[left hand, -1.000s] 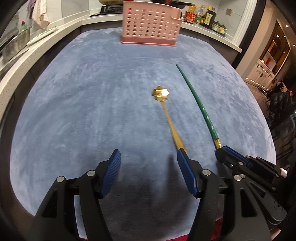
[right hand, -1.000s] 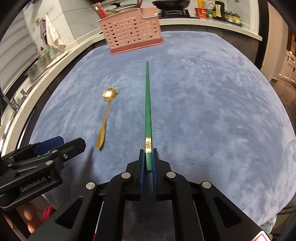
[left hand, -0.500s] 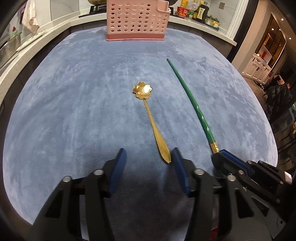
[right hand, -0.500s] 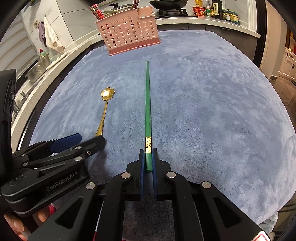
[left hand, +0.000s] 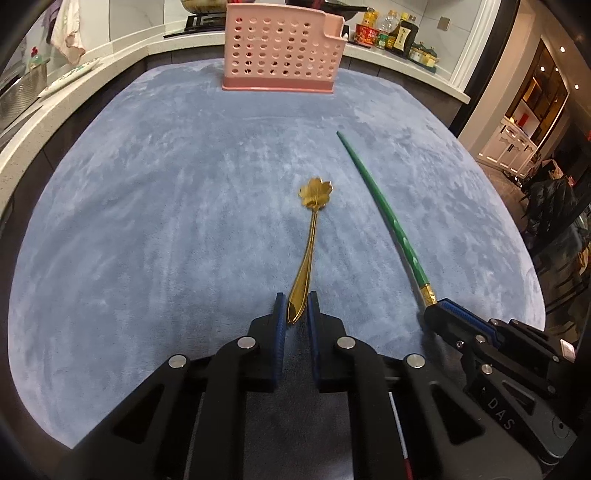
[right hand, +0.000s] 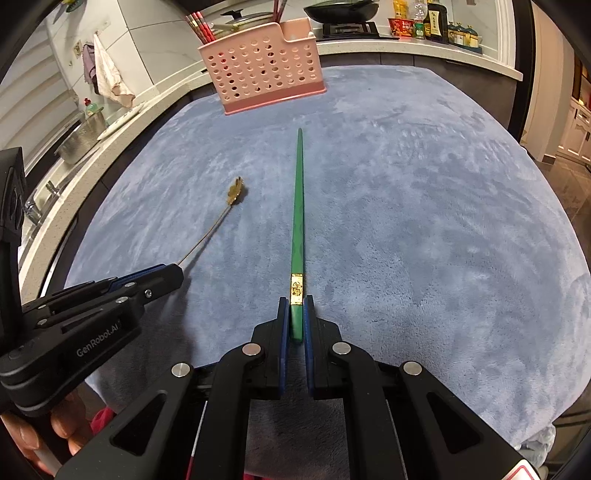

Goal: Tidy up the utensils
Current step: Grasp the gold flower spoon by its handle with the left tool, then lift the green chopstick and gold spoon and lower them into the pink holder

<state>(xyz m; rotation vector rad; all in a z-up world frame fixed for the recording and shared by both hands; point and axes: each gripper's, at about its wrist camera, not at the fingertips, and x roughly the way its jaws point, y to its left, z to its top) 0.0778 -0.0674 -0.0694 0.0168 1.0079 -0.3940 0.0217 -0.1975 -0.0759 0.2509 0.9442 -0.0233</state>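
A gold spoon (left hand: 312,236) with a flower-shaped bowl lies on the blue cloth (left hand: 147,221). Its handle end sits between the pads of my left gripper (left hand: 295,306), whose jaws are closing onto it. From the right wrist view the spoon (right hand: 234,192) looks tipped on edge, and the left gripper (right hand: 173,273) is around its handle. My right gripper (right hand: 296,317) is shut on the gold-banded end of a green chopstick (right hand: 298,221). The chopstick's tip points toward the pink perforated basket (right hand: 262,66). In the left wrist view the chopstick (left hand: 384,210) runs diagonally, and the right gripper (left hand: 436,306) is at its near end.
The pink basket (left hand: 280,48) stands at the cloth's far edge and holds red chopsticks (right hand: 201,26). Behind it a white counter carries sauce bottles (left hand: 391,35), a pan (right hand: 340,9) and a metal bowl (right hand: 79,138). A person's hand (right hand: 62,432) holds the left gripper.
The left gripper's jaws have gone from wide open to nearly together around the spoon's handle end, and the gripper shifted to centre on it. The right gripper kept still on the chopstick.
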